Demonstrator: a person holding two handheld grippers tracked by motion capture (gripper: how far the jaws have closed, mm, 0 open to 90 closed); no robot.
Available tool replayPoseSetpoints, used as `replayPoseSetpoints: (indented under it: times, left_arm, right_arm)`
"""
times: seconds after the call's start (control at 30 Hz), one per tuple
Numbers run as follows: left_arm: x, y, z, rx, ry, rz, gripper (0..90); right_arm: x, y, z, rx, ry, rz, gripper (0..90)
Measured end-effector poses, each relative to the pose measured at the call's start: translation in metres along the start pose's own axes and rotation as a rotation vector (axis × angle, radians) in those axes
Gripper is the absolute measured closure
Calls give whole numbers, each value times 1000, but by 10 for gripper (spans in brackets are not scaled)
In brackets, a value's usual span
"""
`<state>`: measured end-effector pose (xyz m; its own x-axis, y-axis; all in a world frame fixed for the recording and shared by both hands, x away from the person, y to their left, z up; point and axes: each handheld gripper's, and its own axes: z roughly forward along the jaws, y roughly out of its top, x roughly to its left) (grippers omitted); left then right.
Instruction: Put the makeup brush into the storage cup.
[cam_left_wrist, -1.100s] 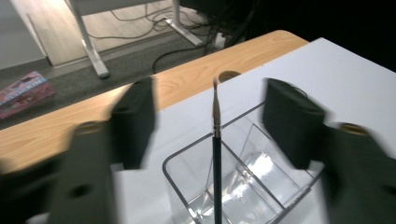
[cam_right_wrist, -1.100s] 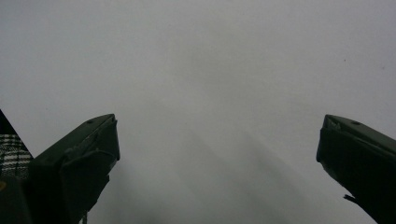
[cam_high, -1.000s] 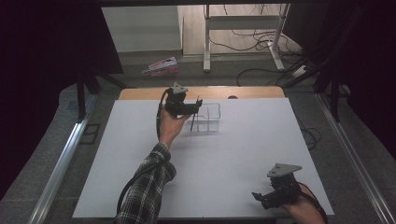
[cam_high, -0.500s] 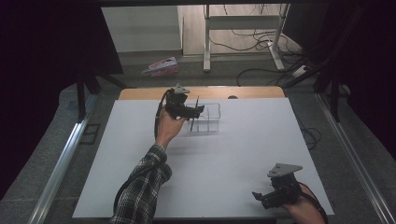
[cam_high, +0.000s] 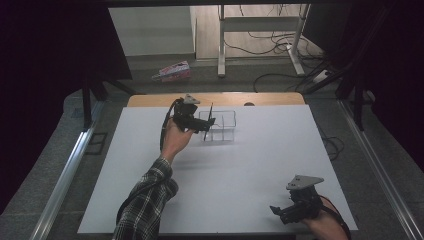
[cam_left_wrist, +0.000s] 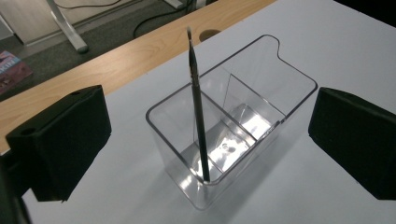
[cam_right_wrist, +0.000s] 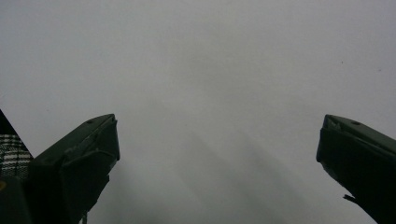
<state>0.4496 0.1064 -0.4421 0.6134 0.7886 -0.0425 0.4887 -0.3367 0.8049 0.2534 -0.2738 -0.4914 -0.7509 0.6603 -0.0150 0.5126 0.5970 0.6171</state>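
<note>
While the left gripper (cam_left_wrist: 205, 140) hovers at the far middle of the white counter (cam_high: 280, 150), its fingers (cam_left_wrist: 58, 140) stand wide apart on either side of a clear divided organizer (cam_left_wrist: 233, 140) and hold nothing. A thin dark brush (cam_left_wrist: 198, 107) stands in the organizer's near compartment, tip down on the floor of the box, its pale bristle end leaning up past the near rim; nothing grips it. By the look of it, the step in hand is the release: the brush sits in the box and the fingers are spread clear of it. Next, I judge, the hand must draw back and up without clipping the tall handle or nudging the light box. The right gripper (cam_high: 295, 207) rests at the near right corner, fingers (cam_right_wrist: 79, 158) wide open over bare counter, empty.
</note>
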Motion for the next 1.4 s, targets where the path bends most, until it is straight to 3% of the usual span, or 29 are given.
replayPoseSetpoints:
  times: [0.57, 1.0, 1.4]
  left_arm:
    - [8, -16, -19, -6, -72, -3, 17]
    - [11, -30, -38, -34, -78, -5, 13]
    - [13, -47, -48, -24, -79, 8, 3]
  right_arm:
    - [0, 0, 0, -9, 14, 8, 0]
    - [0, 0, 1, -1, 11, 7, 0]
    - [-1, -1, 0, 1, 7, 8, 0]
